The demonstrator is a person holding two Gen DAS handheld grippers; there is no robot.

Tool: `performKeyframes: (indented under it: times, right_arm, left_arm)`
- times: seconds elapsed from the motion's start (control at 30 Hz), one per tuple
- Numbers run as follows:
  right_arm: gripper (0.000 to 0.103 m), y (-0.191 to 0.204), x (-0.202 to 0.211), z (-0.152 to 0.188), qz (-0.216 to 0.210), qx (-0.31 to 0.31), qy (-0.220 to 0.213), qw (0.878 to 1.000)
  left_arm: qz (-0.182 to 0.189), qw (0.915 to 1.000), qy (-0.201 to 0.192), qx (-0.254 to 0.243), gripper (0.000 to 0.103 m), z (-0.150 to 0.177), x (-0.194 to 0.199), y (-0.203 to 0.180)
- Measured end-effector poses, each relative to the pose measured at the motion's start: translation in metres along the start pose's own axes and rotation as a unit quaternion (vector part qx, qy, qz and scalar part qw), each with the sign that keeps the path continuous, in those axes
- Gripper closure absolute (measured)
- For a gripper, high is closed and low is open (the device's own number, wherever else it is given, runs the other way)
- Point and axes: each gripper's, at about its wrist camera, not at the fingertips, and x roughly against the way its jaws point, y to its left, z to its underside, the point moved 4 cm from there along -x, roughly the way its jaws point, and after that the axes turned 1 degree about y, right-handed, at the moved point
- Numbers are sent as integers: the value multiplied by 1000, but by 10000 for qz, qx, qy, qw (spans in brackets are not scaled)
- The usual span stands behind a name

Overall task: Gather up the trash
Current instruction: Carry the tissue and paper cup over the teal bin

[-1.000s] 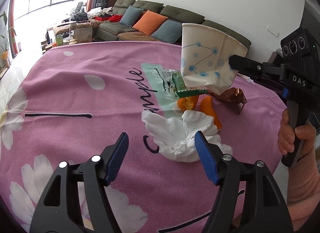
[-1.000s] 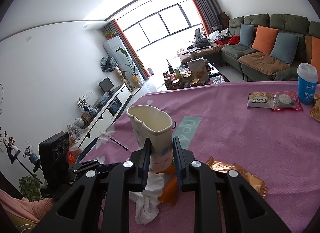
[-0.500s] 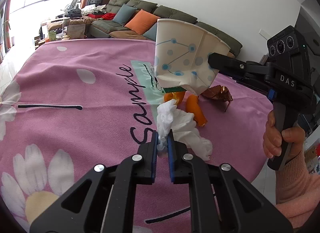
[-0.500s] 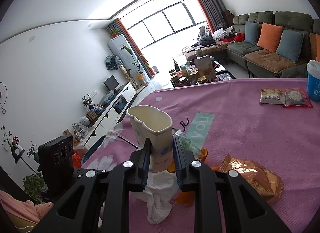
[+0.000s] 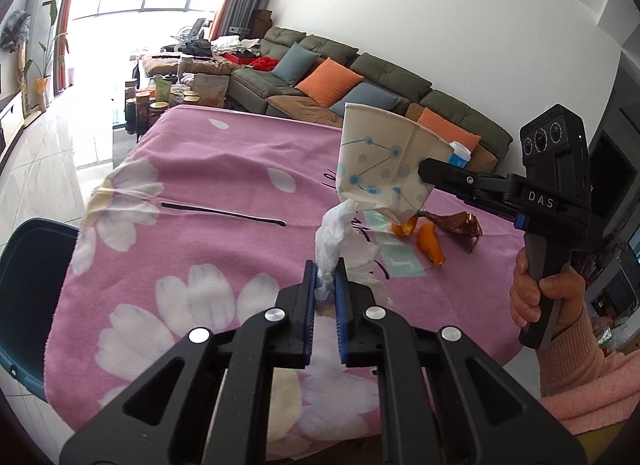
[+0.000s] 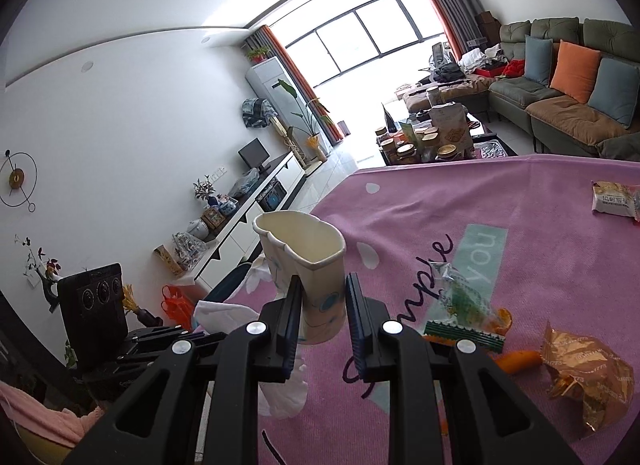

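Left wrist view: the left gripper [image 5: 326, 285] pinches the crumpled white tissue [image 5: 334, 241], lifted just below the dented paper cup with blue dots [image 5: 384, 169]. The right gripper [image 6: 323, 311] is clamped on that cup. Still lying on the pink flowered cloth [image 5: 192, 193]: orange peel pieces [image 5: 430, 247], a crinkled gold wrapper [image 6: 586, 377] and a green-printed clear packet [image 6: 464, 313]. By my judgement, collecting has barely begun.

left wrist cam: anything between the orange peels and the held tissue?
In the left wrist view, only bare cloth with its teal printed strip lies between the peels and the tissue pinched in the left gripper.
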Motion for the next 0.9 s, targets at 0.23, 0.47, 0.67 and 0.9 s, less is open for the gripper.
performKeyframes:
  times: [0.23, 0.47, 0.67, 0.9]
  right_arm:
    - [83, 25, -28, -2, -243, 153, 171, 9994]
    - [83, 45, -52, -4, -446, 264, 354, 9980]
    - [83, 63, -71, -5, -614, 359, 483, 9963]
    - [83, 84, -90, -6, -797, 459, 637, 9937]
  left_arm:
    - [-328, 9991, -191, 164, 94, 3, 32, 28]
    - [-574, 9972, -390, 267, 94, 3, 61, 46]
    - [-846, 9940, -564, 403, 94, 5, 88, 63]
    - [-1161, 9886, -733, 611, 94, 6, 115, 86]
